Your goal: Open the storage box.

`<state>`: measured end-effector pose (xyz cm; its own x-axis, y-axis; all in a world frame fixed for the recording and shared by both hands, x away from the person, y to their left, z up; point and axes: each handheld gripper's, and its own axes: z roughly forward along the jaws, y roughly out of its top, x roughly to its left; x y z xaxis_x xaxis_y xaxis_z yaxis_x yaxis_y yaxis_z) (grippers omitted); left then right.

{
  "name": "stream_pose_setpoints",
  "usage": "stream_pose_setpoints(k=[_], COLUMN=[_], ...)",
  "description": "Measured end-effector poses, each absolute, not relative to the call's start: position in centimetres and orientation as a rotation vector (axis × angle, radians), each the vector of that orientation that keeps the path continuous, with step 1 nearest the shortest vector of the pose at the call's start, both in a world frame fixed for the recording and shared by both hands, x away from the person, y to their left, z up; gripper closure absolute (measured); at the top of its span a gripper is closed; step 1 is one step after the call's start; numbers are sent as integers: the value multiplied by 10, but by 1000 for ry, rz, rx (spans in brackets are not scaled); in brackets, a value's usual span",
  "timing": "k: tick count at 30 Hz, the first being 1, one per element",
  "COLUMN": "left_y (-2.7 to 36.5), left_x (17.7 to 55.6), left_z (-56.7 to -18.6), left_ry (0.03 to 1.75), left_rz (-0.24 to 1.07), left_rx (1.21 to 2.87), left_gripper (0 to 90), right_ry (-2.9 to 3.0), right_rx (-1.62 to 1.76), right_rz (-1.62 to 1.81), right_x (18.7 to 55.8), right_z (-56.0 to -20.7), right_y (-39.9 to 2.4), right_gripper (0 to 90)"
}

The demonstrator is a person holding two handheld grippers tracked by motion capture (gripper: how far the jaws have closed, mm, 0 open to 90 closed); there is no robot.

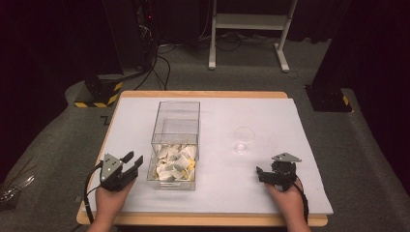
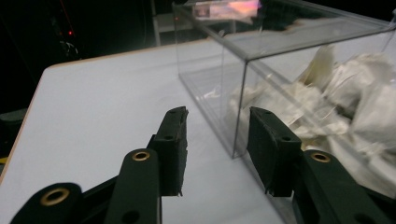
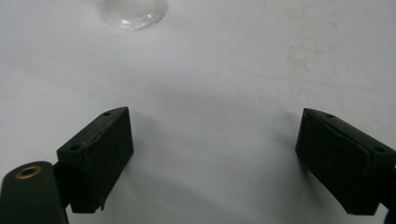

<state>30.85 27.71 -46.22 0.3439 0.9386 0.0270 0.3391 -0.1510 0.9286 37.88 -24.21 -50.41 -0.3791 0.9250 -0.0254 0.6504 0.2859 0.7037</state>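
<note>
A clear plastic box stands on the white sheet, left of centre, with several white crumpled packets piled at its near end. My left gripper rests open beside the box's near left corner, nothing between its fingers. In the left gripper view the left gripper faces that corner of the box, with the packets behind the wall. A small clear glass cup stands right of centre. My right gripper lies wide open just short of it. In the right gripper view the right gripper spans bare sheet below the cup.
The white sheet covers a wooden table whose edge shows at front and back. Beyond it on the grey floor are a white frame stand, cables and a black base with yellow-black tape.
</note>
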Motion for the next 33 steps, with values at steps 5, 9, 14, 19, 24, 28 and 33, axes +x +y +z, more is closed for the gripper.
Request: stream_pose_setpoints(k=[5, 9, 14, 19, 24, 28, 33], left_y=[286, 289, 290, 291, 290, 289, 288], left_x=[319, 325, 332, 334, 338, 342, 344], left_z=[-480, -491, -502, -505, -506, -507, -508], left_ry=[1206, 1242, 1261, 1285, 1299, 1322, 1338], left_rz=[802, 788, 762, 744, 708, 675, 655], left_rx=[1749, 1812, 1859, 1864, 1906, 1926, 1957], left_gripper=[569, 545, 515, 484, 394, 388, 372], right_ry=[2131, 2134, 2133, 2136, 2140, 2155, 2125], right_rx=[1413, 1406, 1406, 1403, 1391, 1386, 1336], right_rz=[853, 854, 858, 859, 864, 867, 908], right_x=[379, 379, 378, 378, 377, 376, 371], right_z=[-504, -504, -504, -503, -503, -501, -495], right_y=[-242, -242, -242, -242, -241, -242, -239], right_gripper=[110, 122, 131, 137, 168, 218, 233])
